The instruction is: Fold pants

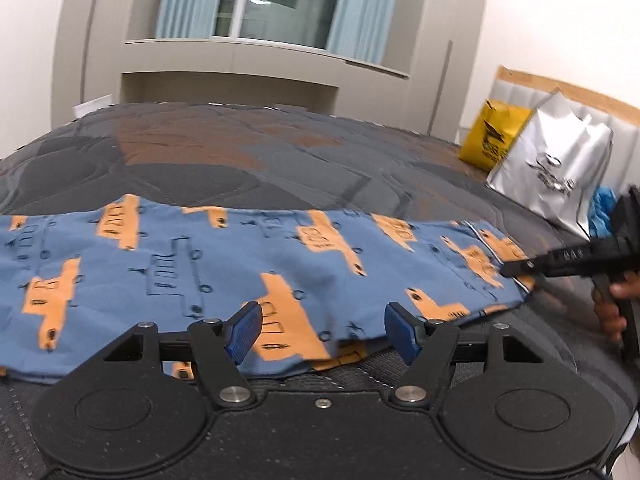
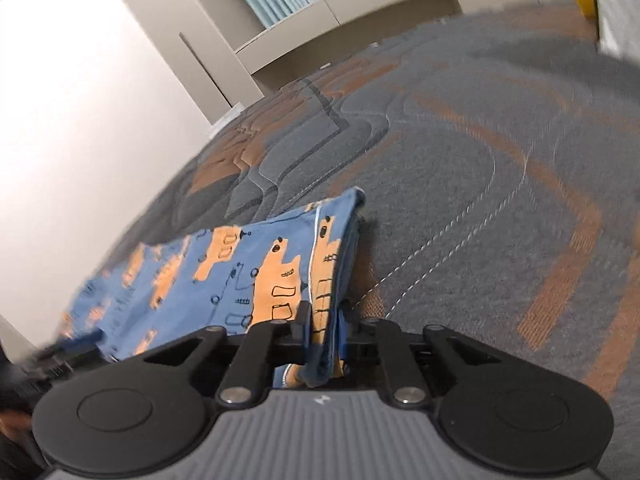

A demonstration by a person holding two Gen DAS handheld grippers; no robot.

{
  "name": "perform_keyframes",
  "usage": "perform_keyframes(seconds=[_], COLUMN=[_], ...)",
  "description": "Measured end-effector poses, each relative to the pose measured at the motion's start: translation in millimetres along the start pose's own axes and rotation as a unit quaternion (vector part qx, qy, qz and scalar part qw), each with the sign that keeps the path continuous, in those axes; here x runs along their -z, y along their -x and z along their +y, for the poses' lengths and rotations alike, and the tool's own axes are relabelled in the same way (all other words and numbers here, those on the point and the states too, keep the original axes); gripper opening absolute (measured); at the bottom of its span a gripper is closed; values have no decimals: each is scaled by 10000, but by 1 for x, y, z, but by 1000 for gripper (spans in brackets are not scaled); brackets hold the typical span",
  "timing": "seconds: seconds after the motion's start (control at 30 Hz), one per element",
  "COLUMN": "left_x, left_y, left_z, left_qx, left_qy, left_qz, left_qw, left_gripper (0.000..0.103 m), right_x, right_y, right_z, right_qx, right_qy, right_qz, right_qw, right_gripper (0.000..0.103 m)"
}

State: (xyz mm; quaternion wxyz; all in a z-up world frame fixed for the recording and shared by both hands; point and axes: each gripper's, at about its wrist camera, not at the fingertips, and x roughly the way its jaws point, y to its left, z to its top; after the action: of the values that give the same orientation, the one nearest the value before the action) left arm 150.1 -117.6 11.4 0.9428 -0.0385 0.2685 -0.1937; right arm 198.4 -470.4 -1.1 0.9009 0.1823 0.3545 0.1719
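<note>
Your pants (image 1: 208,264) show blue with orange vehicle prints outlined in black. The bed (image 1: 280,160) under them is quilted grey with brown patches. Your bags: one yellow (image 1: 490,140), one silver (image 1: 556,164).

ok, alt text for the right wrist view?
The right gripper is shut on the hem of blue pants with orange bus prints, spread over a grey-and-orange quilted mattress. Beige cabinets and a curtained window stand behind.

The pants (image 1: 192,272) are blue cloth printed with orange blocky vehicle shapes and thin black line drawings. In the left wrist view they lie flat in a long band across the middle of the frame, layers stacked, near edge lower centre. In the right wrist view one end bunches into an upright fold at lower centre.
</note>
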Motion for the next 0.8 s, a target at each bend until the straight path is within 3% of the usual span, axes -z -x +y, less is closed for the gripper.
perform_keyframes(seconds=[0.13,0.23,0.5,0.6,0.67,0.8], left_x=[-4,-5,2,4,5,12], left_y=[12,20,29,48,64,100], left_z=[9,20,66,84,101,144], left_qx=[-151,-309,-959,-1109,-1328,-1935], left_qy=[60,36,438,522,628,1084], left_qz=[-138,-206,14,-113,-209,-453], left_qw=[9998,9993,9944,9924,9889,9740], left_gripper=[70,70,73,82,85,91], right_x=[-5,-15,9,14,17,25], right_y=[25,46,15,24,29,38], right_z=[23,25,17,19,25,40], right_qx=[309,290,820,890,1084,1630], right_qy=[478,544,642,686,865,1200], right_qz=[-346,-539,-10,-143,-199,-389], right_qw=[9978,9966,9946,9936,9901,9785], right_gripper=[12,12,17,28,48,74])
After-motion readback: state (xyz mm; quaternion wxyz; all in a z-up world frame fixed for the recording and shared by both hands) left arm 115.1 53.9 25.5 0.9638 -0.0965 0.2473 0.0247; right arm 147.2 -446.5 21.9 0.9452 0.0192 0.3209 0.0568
